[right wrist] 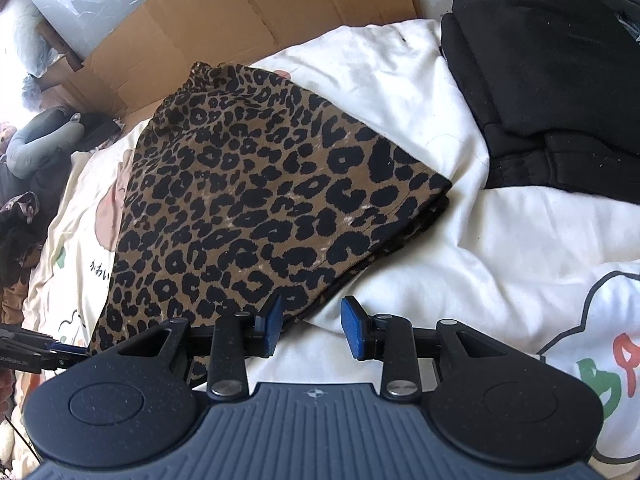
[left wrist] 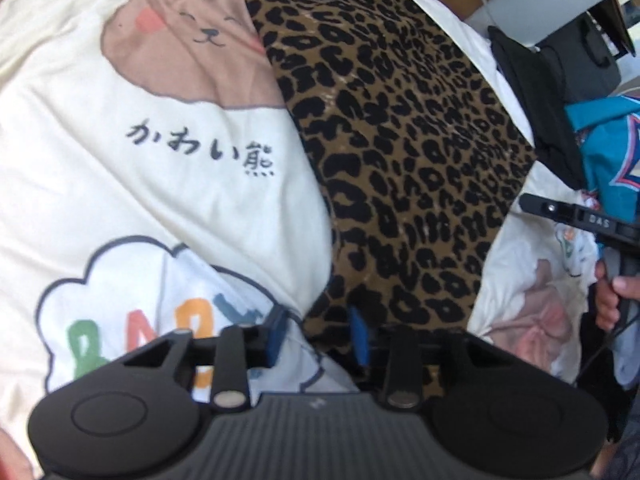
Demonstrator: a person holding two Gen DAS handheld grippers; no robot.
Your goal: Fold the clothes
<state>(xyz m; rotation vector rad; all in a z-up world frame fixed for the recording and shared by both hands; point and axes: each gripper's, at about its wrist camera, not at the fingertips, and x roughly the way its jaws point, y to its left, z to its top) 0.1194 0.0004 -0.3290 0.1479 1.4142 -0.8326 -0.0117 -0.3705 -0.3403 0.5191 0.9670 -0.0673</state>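
A folded leopard-print garment (left wrist: pixel 400 140) lies on cream bedding (left wrist: pixel 120 200) printed with a bear and coloured letters. My left gripper (left wrist: pixel 317 330) stands over the garment's near corner. Its blue pads are apart, with the corner's edge lying loose between them. In the right wrist view the same garment (right wrist: pixel 260 200) is a neat flat rectangle. My right gripper (right wrist: pixel 314 326) hovers just off its near right edge, open over bare white bedding (right wrist: pixel 460 260). Its left pad is next to the leopard cloth.
A stack of folded black clothes (right wrist: pixel 560 80) sits at the far right on the bed. Flattened cardboard (right wrist: pixel 240 12) lies beyond the bedding. A teal garment (left wrist: pixel 608 140) and a person's hand (left wrist: pixel 624 284) are at the right. Grey and dark items (right wrist: pixel 40 140) pile at the left.
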